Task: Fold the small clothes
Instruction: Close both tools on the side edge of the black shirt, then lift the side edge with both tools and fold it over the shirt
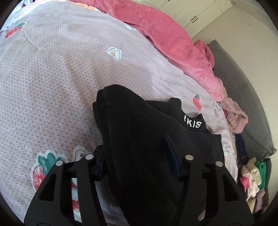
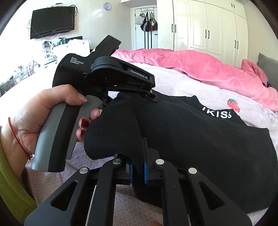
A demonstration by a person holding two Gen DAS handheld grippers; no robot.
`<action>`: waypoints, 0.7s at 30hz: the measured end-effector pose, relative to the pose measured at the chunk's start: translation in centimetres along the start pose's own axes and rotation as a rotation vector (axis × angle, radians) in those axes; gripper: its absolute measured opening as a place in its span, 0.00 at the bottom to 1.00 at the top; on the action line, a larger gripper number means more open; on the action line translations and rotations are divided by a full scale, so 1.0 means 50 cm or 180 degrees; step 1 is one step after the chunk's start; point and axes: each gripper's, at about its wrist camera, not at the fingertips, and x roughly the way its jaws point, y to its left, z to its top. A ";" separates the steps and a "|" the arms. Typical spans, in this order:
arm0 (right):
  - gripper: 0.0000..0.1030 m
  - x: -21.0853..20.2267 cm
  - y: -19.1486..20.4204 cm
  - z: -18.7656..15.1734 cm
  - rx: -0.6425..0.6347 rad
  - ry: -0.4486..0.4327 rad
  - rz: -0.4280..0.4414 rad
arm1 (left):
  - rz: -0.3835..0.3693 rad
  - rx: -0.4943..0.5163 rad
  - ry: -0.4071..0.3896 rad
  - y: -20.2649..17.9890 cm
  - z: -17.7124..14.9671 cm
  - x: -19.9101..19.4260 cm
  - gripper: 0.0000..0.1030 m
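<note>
Both grippers pinching one black garment above the bed.

Right gripper closed on a fold of the black garment; left gripper likewise clamped on its cloth, held by the left hand. Garment's far part, lettered in white, lies on the patterned bedsheet. Pink quilt bunched beyond.

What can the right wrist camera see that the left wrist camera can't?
Only the right wrist view shows the TV, the wall clock, the bags on the door and the person's left hand holding the left gripper.

Only the left wrist view shows the pile of colourful clothes beside the bed.

Both show the black garment with white letters, gripped by both grippers, the pink blanket and the strawberry bedsheet.
</note>
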 end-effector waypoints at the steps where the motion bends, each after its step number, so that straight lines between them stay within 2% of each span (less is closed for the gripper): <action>1: 0.07 -0.001 0.003 -0.001 -0.0015 -0.0004 -0.0013 | 0.0016 0.0029 -0.0016 -0.008 -0.002 0.002 0.36; 3: 0.07 0.000 0.001 -0.002 -0.0015 0.0001 -0.0022 | 0.0032 0.0077 -0.0037 -0.019 -0.003 0.002 0.23; 8: 0.07 -0.004 -0.005 -0.004 0.0005 -0.0020 -0.0041 | 0.0062 0.0119 -0.0148 -0.037 -0.004 -0.005 0.15; 17: 0.07 -0.035 -0.030 -0.007 0.0052 -0.0099 -0.0015 | -0.0081 0.0165 -0.0332 -0.063 -0.016 -0.061 0.12; 21: 0.07 -0.060 -0.036 -0.014 0.0043 -0.0152 -0.0093 | -0.0154 0.0141 -0.0410 -0.083 -0.031 -0.081 0.12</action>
